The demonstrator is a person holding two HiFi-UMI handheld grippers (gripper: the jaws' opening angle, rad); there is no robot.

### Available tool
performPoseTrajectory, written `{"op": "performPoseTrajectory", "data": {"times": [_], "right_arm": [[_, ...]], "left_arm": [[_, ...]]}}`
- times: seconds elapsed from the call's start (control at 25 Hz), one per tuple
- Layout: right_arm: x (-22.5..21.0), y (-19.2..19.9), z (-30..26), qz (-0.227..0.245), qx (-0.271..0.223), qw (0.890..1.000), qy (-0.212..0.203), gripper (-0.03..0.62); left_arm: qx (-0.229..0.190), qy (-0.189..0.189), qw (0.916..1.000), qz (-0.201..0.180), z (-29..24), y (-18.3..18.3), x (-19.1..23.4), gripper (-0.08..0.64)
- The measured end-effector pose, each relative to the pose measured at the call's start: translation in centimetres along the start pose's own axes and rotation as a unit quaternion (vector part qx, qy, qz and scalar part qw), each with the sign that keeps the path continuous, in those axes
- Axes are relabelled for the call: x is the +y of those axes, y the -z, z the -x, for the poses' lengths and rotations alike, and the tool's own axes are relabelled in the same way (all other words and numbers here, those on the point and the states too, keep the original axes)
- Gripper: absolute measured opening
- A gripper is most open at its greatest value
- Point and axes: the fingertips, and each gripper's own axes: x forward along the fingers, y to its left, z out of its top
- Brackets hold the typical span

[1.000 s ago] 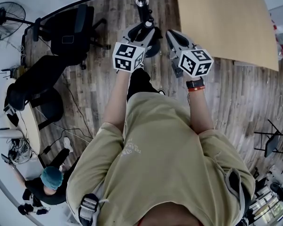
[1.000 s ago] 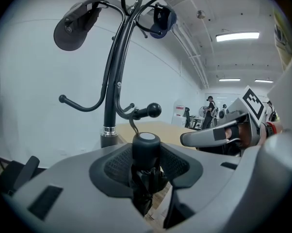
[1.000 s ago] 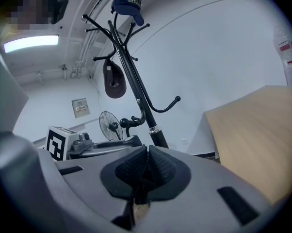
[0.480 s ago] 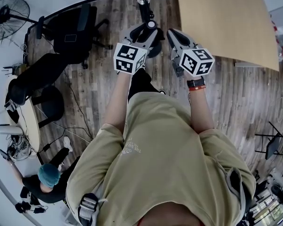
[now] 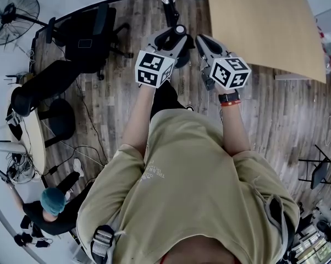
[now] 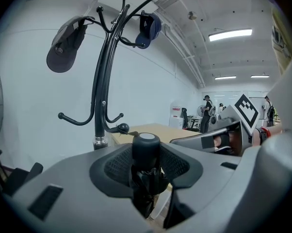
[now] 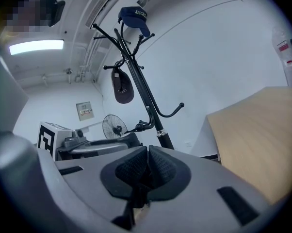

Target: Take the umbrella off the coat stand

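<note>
A folded black umbrella (image 6: 146, 142) with a round grey-topped cap (image 5: 180, 30) stands upright between the jaws of my left gripper (image 6: 146, 155), which is shut on it. In the head view the left gripper (image 5: 171, 39) is just in front of the black coat stand (image 5: 166, 1), and the umbrella hangs clear of the hooks. The stand (image 6: 103, 81) rises beyond the jaws, its pole (image 7: 145, 93) also in the right gripper view. My right gripper (image 7: 147, 152) is beside the left one, pads together; I see nothing clearly between them. It shows in the head view as the right gripper (image 5: 202, 42).
A grey cap (image 6: 66, 45) and a blue cap (image 6: 150, 28) hang on the stand's upper hooks. A large wooden table (image 5: 264, 21) lies to the right. Black office chairs (image 5: 86, 34), a floor fan (image 5: 11, 10) and a seated person (image 5: 53, 202) are at the left.
Both grippers have drifted slightly with the umbrella still in the left one; its cap now shows clear of the stand's pole in the head view. The seated person at lower left shifted.
</note>
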Motion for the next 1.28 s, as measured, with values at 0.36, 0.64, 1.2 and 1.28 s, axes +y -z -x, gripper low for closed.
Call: {"op": "performPoseTrajectory", "data": {"times": [0.36, 0.64, 1.2, 1.28], "right_arm": [[0.4, -1.0, 2.5, 0.008, -0.014, 1.0, 0.001, 0.026], [0.6, -2.5, 4.0, 0.066, -0.025, 0.997, 0.04, 0.026], [1.7, -3.7, 7.8, 0.122, -0.063, 0.988, 0.076, 0.017], [1.8, -3.6, 8.2, 0.125, -0.064, 0.987, 0.079, 0.017]], "left_arm": [[-0.011, -0.012, 0.9999, -0.006, 1.3, -1.6, -1.3, 0.186], [-0.017, -0.043, 0.9971, 0.06, 3.3, -1.2, -2.1, 0.186], [-0.049, -0.165, 0.9842, 0.042, 8.1, -2.2, -3.1, 0.186], [-0.054, -0.183, 0.981, 0.033, 8.5, -2.2, -3.3, 0.186]]}}
